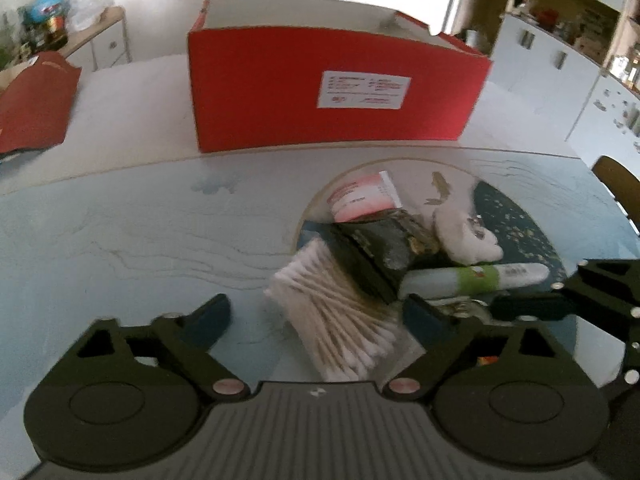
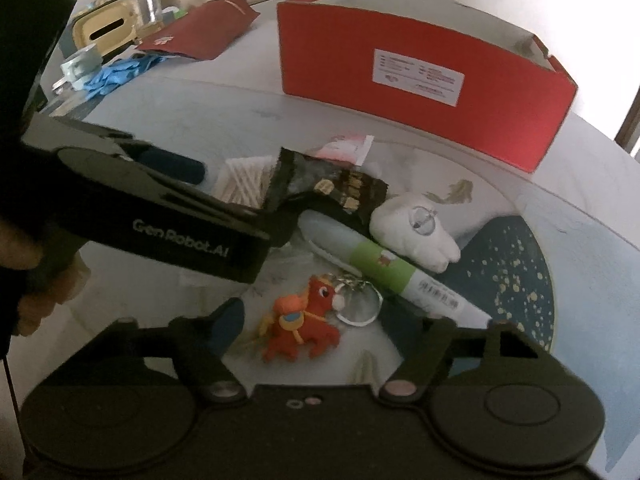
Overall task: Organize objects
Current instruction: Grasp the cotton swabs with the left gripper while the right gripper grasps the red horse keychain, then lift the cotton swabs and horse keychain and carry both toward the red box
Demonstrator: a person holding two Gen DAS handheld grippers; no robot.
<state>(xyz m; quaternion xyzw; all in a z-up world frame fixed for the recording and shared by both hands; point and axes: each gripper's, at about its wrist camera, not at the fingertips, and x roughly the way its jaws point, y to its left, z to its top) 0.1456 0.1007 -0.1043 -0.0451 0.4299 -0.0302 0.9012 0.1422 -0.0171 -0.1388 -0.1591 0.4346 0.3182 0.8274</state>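
Observation:
A pile lies on the round dark-blue patch of the table mat (image 1: 520, 216). It holds a bag of cotton swabs (image 1: 340, 308), a dark snack packet (image 1: 384, 244), a pink sachet (image 1: 360, 196), a white plush tooth (image 1: 464, 236) and a green-banded tube (image 1: 476, 280). My left gripper (image 1: 316, 304) is open, with the swab bag between its fingers but not pressed. A red toy horse keychain (image 2: 304, 328) lies between the fingers of my open right gripper (image 2: 336, 316), which are apart from it. Behind the pile stands a red cardboard box (image 1: 328, 88), open at the top.
A red paper bag (image 2: 200, 28), blue gloves (image 2: 116, 72), a roll of tape (image 2: 80, 64) and a cream tissue box (image 2: 108, 28) lie at the table's far left. A chair back (image 1: 618, 184) rises at the right edge. White cabinets (image 1: 552, 60) stand behind.

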